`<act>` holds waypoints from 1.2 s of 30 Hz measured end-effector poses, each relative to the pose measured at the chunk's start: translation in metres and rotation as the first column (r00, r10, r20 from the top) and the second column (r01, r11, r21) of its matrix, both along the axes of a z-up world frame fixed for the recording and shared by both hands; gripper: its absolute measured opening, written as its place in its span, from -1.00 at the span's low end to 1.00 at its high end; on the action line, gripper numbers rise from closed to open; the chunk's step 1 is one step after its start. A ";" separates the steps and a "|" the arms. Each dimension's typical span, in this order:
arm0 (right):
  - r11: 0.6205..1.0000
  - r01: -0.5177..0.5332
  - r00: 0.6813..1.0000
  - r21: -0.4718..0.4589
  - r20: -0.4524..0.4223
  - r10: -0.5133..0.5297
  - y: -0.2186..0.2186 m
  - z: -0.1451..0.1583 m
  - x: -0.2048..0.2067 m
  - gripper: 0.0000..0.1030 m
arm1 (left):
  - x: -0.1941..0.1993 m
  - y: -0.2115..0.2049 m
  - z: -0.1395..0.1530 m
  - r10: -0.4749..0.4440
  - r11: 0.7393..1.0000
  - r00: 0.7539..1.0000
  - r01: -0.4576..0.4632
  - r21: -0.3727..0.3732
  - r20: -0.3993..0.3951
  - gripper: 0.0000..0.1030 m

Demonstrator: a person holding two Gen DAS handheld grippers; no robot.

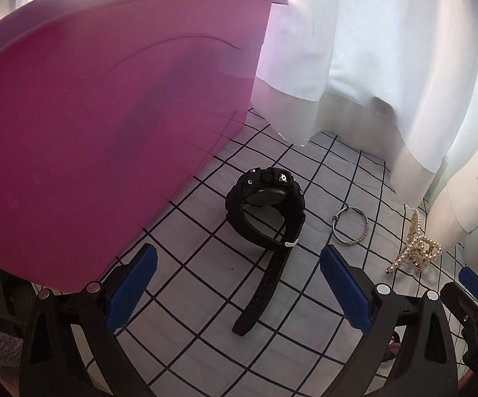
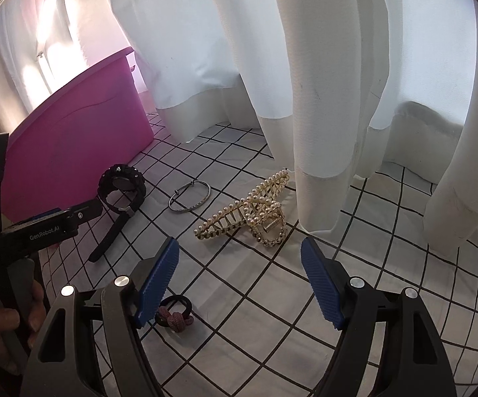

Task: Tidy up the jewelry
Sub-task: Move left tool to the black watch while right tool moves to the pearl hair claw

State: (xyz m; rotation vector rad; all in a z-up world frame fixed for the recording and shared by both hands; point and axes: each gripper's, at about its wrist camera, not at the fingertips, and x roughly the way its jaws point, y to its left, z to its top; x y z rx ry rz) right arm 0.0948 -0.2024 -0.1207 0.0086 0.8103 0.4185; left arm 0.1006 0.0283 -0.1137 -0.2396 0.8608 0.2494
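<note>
left gripper [image 1: 239, 287]: black frame, silver screws | right gripper [image 2: 239, 283]: ribbed blue pads | marking: GenRobot.AI

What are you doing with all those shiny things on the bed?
A person holds a gripper in each hand over a checked sheet, tidying jewelry. The left gripper is open above a black watch. The right gripper is open near a pearl hair claw. A bangle lies between them, a hair tie sits nearer, and a pink box waits at the left. Nothing is picked up yet.
</note>
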 end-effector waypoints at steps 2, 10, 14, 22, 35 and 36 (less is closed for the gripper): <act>1.000 0.001 1.000 -0.011 0.012 -0.001 0.002 -0.003 0.003 0.41 | 0.005 0.002 -0.002 0.012 1.000 1.000 -0.012 0.006 0.006 0.88; 0.998 0.008 1.000 -0.058 0.014 -0.008 0.012 -0.014 0.020 0.41 | 0.024 0.007 -0.016 0.051 0.998 0.998 -0.050 0.025 -0.048 0.88; 0.996 0.012 1.000 -0.090 -0.005 -0.012 0.016 -0.021 0.029 0.41 | 0.028 0.007 -0.021 0.060 0.998 0.996 -0.058 0.033 -0.067 0.88; 0.990 0.017 1.000 -0.137 0.009 -0.016 0.024 -0.029 0.040 0.41 | 0.039 0.013 -0.029 0.069 0.997 0.994 -0.068 0.021 -0.086 0.88; 0.985 -0.031 1.000 -0.167 -0.004 0.030 0.028 -0.045 0.063 0.39 | 0.053 0.023 -0.041 0.072 0.997 0.992 -0.074 -0.015 -0.107 0.88; 0.986 -0.035 0.999 -0.165 -0.013 0.033 0.028 -0.047 0.065 0.39 | 0.054 0.023 -0.042 0.072 0.997 0.991 -0.074 -0.015 -0.109 0.88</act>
